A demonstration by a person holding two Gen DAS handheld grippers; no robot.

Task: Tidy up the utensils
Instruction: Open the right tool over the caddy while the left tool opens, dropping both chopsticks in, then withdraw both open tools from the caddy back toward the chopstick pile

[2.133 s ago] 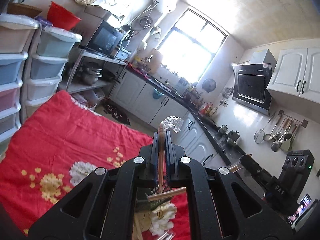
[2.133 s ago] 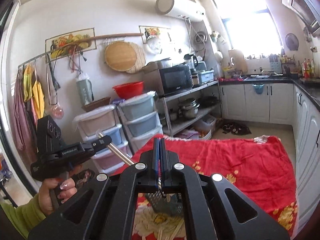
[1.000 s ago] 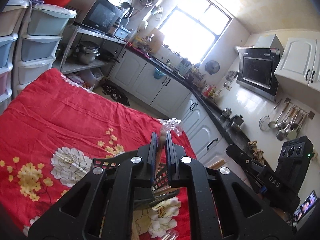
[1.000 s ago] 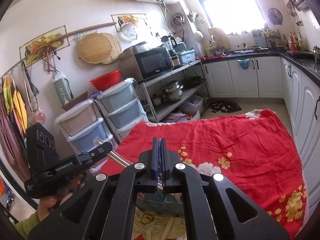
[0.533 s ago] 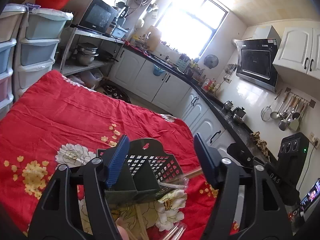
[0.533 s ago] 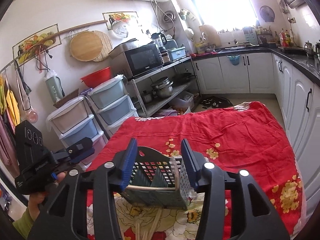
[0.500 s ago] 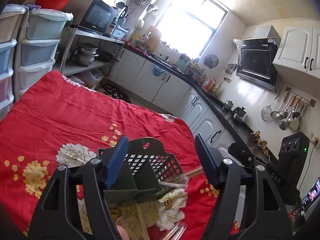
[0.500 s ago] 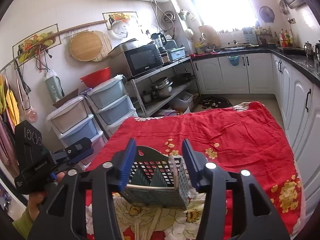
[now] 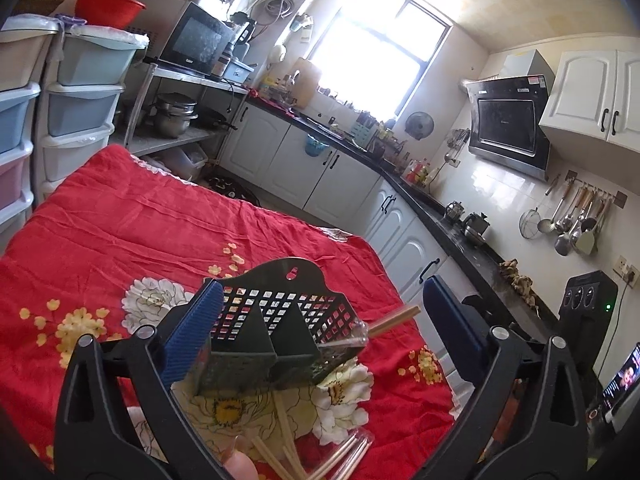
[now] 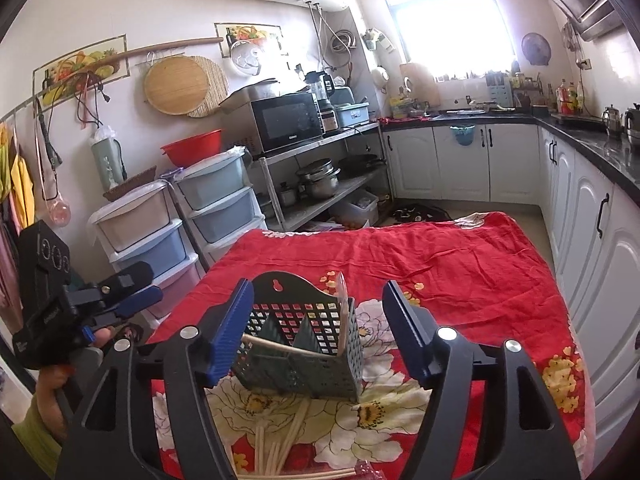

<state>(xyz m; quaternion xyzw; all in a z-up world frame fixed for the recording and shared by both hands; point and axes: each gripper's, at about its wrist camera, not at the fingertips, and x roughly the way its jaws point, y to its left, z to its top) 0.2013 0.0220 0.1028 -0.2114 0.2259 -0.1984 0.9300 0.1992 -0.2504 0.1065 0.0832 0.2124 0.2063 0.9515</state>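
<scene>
A dark green perforated utensil holder [image 9: 276, 332] [image 10: 304, 344] stands on the red floral cloth [image 9: 120, 224] [image 10: 440, 264]. Wrapped chopsticks [image 9: 390, 318] lean out of its right compartment; in the right wrist view one pair [image 10: 342, 312] stands upright and another [image 10: 276, 346] lies across the compartments. Loose chopsticks [image 9: 288, 452] [image 10: 280, 444] lie on the cloth in front of the holder. My left gripper [image 9: 320, 328] is open and empty above the holder. My right gripper [image 10: 316, 330] is open and empty, facing the holder. The left gripper also shows at the left of the right wrist view [image 10: 120, 292].
Stacked plastic drawers [image 10: 216, 200] and a metal shelf with a microwave [image 10: 288, 122] stand beyond the table's far left. White cabinets [image 10: 600, 216] with a dark counter run along the right. Hanging utensils [image 9: 576, 224] are on the wall.
Both grippers were shut on chopsticks over a second ago. They have since opened, and the chopsticks now rest in the holder. Both grippers have drawn back slightly.
</scene>
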